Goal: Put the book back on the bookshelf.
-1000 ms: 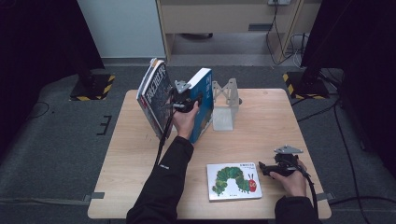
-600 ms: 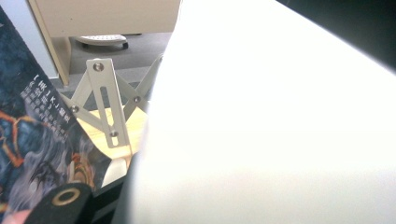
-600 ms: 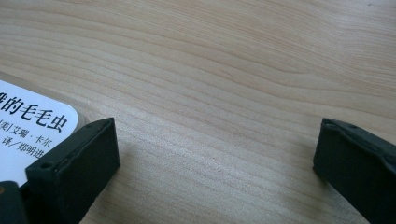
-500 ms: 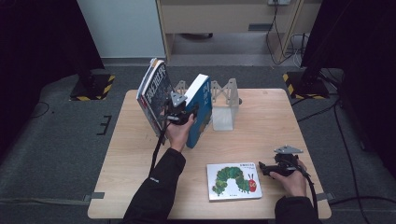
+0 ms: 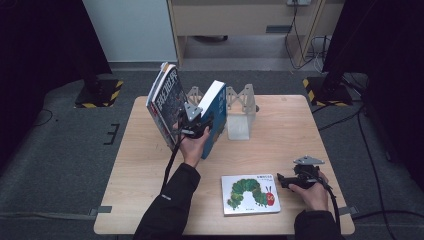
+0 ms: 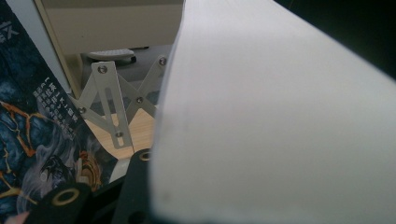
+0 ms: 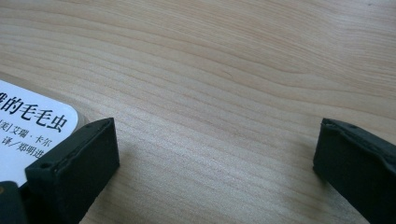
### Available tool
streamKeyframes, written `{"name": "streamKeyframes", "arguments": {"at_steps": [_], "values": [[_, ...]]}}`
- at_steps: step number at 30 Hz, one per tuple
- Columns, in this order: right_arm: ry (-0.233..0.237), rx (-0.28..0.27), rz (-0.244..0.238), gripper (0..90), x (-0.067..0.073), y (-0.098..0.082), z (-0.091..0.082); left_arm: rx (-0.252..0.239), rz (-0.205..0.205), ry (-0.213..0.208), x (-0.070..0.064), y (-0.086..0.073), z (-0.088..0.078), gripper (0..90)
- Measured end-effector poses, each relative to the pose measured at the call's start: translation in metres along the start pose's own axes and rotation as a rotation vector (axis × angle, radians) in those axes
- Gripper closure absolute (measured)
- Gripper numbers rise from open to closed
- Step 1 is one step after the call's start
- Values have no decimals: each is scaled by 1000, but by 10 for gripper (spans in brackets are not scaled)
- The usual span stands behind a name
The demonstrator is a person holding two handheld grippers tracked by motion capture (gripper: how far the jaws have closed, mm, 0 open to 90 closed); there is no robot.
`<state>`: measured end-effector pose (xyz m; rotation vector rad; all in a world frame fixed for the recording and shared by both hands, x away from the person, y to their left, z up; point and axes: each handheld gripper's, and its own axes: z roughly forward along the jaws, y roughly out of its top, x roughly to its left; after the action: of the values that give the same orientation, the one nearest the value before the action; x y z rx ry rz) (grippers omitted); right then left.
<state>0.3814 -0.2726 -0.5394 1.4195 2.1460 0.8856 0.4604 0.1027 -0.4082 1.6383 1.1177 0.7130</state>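
A dark-covered book (image 5: pixel 164 102) is propped leaning at the left; beside it the blue book (image 5: pixel 214 117) is pinched tilted by the left tool (image 5: pixel 196 126) and may topple it. The right tool (image 5: pixel 284 181) is spread, resting idle on the bench (image 5: pixel 285 125).

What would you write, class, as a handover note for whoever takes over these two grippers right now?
Left gripper: shut on the blue book, held upright and tilted by the metal rack.
Right gripper: open, resting on the table beside the caterpillar book.
Dark book leans at the rack's left end.
Done: dark book up.
Left: seat the blue book, then stand the caterpillar book.
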Motion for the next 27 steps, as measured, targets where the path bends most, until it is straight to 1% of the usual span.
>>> {"name": "streamKeyframes", "arguments": {"at_steps": [1,3,4,5,7,9,11,12,14,18,22,25,27], "values": [[0,0,0,4,0,0,0,0,-4,-3,0,0,0,587],[0,0,0,4,0,0,0,15,-8,-13,1,-1,-1,574],[0,0,0,4,0,0,0,18,-13,-24,2,-2,-1,567],[0,0,0,4,0,0,0,24,-8,-30,3,-3,0,559],[0,0,0,4,0,0,0,34,-16,-40,4,-4,1,539],[0,0,0,4,0,0,0,41,-24,-45,3,-6,5,539],[0,0,0,4,0,0,0,44,-1,-23,2,-6,4,574],[0,0,0,4,0,0,0,45,-2,-22,2,-6,4,586],[0,0,0,4,0,0,0,43,6,-8,1,-7,3,594],[0,0,0,4,0,0,0,26,0,25,0,-10,-3,600],[0,0,0,4,0,0,0,18,-9,37,2,-11,-4,601],[0,0,0,3,0,0,0,15,-2,48,0,-12,-4,602],[1,-1,-2,3,0,0,0,8,-6,59,-3,-12,-3,601]]}}
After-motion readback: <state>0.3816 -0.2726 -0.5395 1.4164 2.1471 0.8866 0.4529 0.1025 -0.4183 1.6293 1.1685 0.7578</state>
